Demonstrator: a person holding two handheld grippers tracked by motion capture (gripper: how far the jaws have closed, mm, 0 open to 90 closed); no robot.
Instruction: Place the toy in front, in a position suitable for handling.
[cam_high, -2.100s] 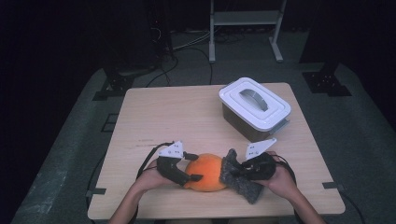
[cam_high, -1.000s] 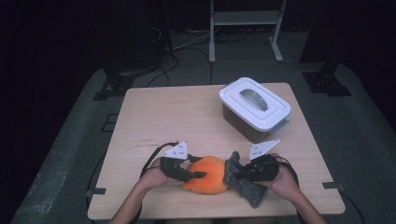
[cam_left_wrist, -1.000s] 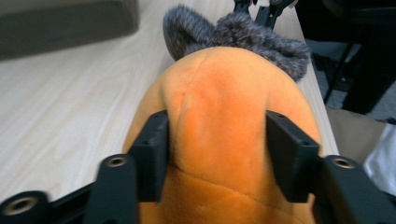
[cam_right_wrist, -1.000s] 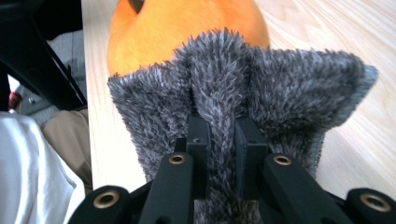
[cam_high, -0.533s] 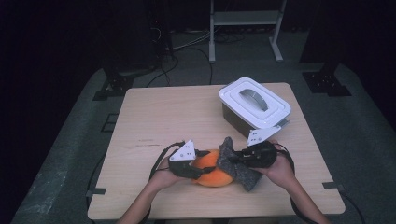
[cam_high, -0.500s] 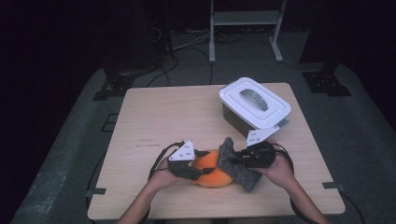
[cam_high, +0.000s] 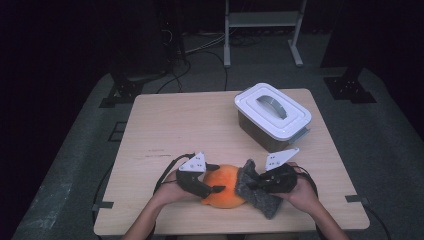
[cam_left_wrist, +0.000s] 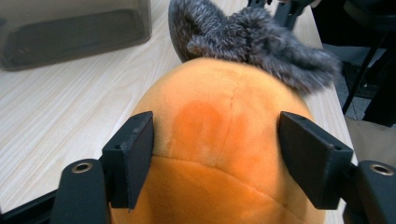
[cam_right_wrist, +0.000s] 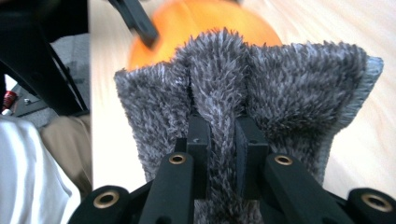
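We see the right tongs (cam_right_wrist: 218, 140) pinched shut on the grey furry cloth (cam_right_wrist: 243, 93). The orange plush (cam_left_wrist: 224, 154) lies just left of it on the tabletop (cam_high: 200, 125). The left tongs (cam_left_wrist: 226, 154) straddle the plush, jaws just opening, barely off its sides.

A: The high view is dim at its edges. The light wooden table (cam_high: 200, 130) takes soft, even light from above, while the floor and back of the room sink into near black.

B: Any glare?

A: A mild sheen on the white plastic lid of the grey storage box (cam_high: 272, 107), nothing blown out. Shadows under it are faint and short.

B: And the close views?

A: The left gripper view is bright and sharp on the round orange plush toy (cam_left_wrist: 219, 140); the table behind softens. The right gripper view is crisp on the shaggy grey fabric piece (cam_right_wrist: 243, 93), but the orange toy beyond it is smeared with blur.
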